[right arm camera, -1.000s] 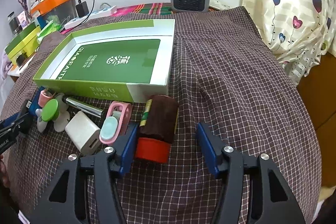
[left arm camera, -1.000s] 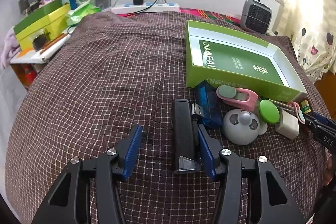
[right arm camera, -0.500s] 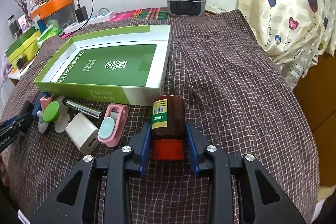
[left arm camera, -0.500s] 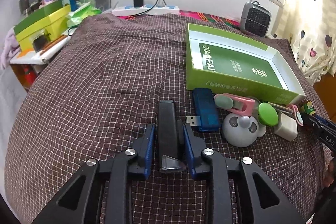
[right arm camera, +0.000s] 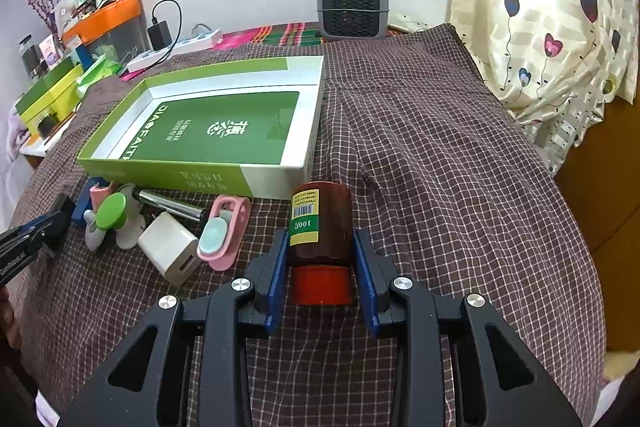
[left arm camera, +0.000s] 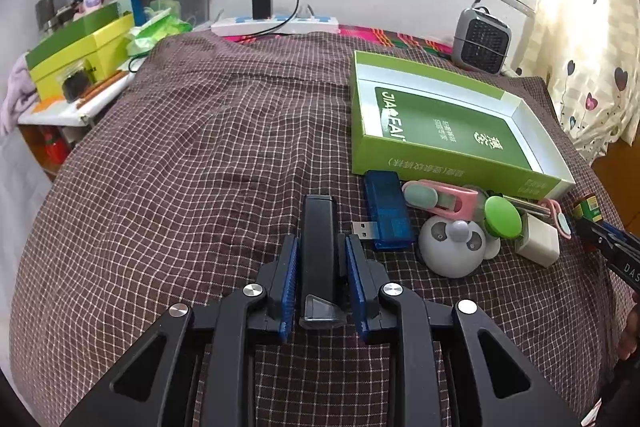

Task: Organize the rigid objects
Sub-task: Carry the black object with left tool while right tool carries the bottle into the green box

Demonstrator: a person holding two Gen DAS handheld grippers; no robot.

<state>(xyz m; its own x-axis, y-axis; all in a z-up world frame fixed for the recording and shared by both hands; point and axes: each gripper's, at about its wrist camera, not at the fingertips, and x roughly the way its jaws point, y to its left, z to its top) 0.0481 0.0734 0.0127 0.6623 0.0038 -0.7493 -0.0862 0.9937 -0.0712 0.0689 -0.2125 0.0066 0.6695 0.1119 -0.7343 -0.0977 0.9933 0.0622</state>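
Left gripper (left arm camera: 320, 269) is clamped on a black stapler (left arm camera: 319, 247), both blue pads against its long sides. The stapler lies flat on the checked cloth (left arm camera: 200, 187), its near end sitting between the fingers and its far end projecting ahead of them. Its underside is not visible.

Right gripper (right arm camera: 320, 261) grips a brown bottle (right arm camera: 322, 223) lying on its side, red cap (right arm camera: 320, 285) toward the camera. The pads press the bottle body; the label is partly readable, the rest turned away.

The open green box (right arm camera: 208, 131) stands on the cloth just beyond the bottle and holds no loose items; its front wall hides the strip of cloth behind it.

Between the two grippers lies a cluster in front of the box: blue USB stick (left arm camera: 388, 211), pink clip (left arm camera: 440, 197), grey round gadget (left arm camera: 454, 245) with a green disc (left arm camera: 502, 217) partly overlapping it, white charger (right arm camera: 168, 247), a metal rod (right arm camera: 168, 203) partly covered by neighbours, and a second pink clip (right arm camera: 222, 233). Several overlap, so their full outlines cannot be made out.

In the left wrist view the right gripper appears only as a dark tip at the frame's right edge, cut off. A heater (right arm camera: 352, 7) stands at the far edge.
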